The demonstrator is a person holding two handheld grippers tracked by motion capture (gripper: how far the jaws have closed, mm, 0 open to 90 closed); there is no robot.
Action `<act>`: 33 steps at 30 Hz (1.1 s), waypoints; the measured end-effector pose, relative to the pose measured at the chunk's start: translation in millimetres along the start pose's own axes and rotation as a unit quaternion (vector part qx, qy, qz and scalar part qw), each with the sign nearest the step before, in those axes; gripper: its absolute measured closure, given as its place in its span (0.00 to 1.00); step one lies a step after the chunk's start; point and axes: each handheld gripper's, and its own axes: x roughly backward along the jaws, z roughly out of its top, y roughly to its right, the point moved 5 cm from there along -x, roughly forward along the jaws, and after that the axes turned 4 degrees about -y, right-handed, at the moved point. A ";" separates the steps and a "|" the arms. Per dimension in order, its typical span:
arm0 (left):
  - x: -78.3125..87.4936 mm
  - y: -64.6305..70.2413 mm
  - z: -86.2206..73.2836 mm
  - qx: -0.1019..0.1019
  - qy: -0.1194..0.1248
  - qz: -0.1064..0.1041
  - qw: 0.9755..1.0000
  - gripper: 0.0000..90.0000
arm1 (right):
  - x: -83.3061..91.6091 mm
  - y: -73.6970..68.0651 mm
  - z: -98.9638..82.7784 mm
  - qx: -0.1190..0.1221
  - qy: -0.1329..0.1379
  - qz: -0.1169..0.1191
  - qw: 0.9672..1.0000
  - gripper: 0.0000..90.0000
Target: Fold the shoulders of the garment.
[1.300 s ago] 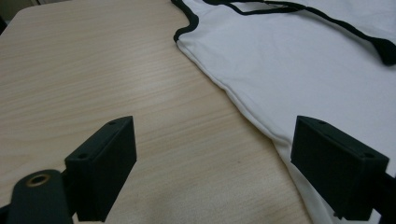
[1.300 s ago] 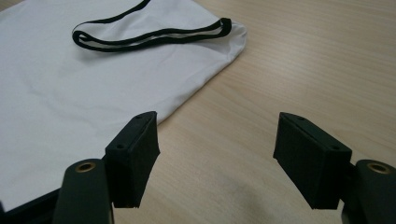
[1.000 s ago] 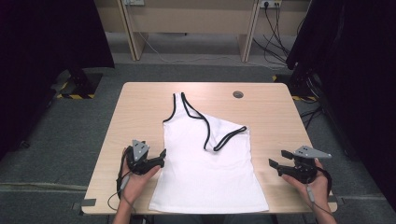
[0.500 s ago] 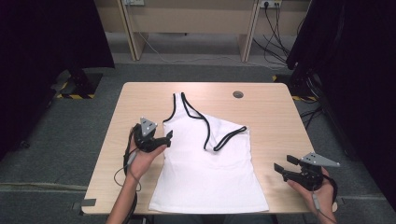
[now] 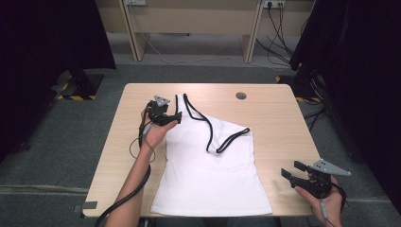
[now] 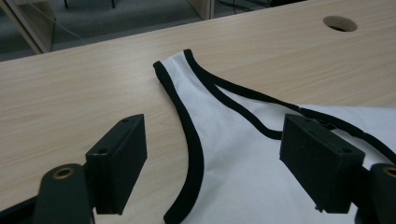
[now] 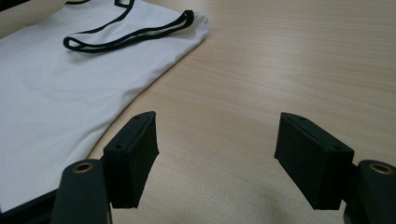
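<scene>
- White tank top, black-trimmed, flat at centre of wooden table.
- Left gripper: jaws spread, astride the top's near strap.
- Right gripper: jaws spread over bare table beside the hem.

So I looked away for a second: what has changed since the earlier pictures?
The left hand-held gripper moved forward along the tank top to its upright strap, jaws open around the black edge. The right hand-held gripper drew back, open. The tank top stayed put.
</scene>
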 end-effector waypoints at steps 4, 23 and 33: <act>-10.5 -2.2 3.2 0.009 -0.010 0.004 1.000 0.27 | 2.2 -0.8 0.4 0.000 0.003 -0.001 1.000 0.33; -41.7 -5.3 13.7 0.024 -0.033 0.022 0.999 0.28 | 3.8 1.6 -7.3 -0.007 0.015 -0.005 1.000 0.33; -54.4 -10.3 13.2 0.038 -0.045 0.025 0.998 0.28 | 4.0 1.3 -7.4 -0.005 0.017 -0.002 1.000 0.33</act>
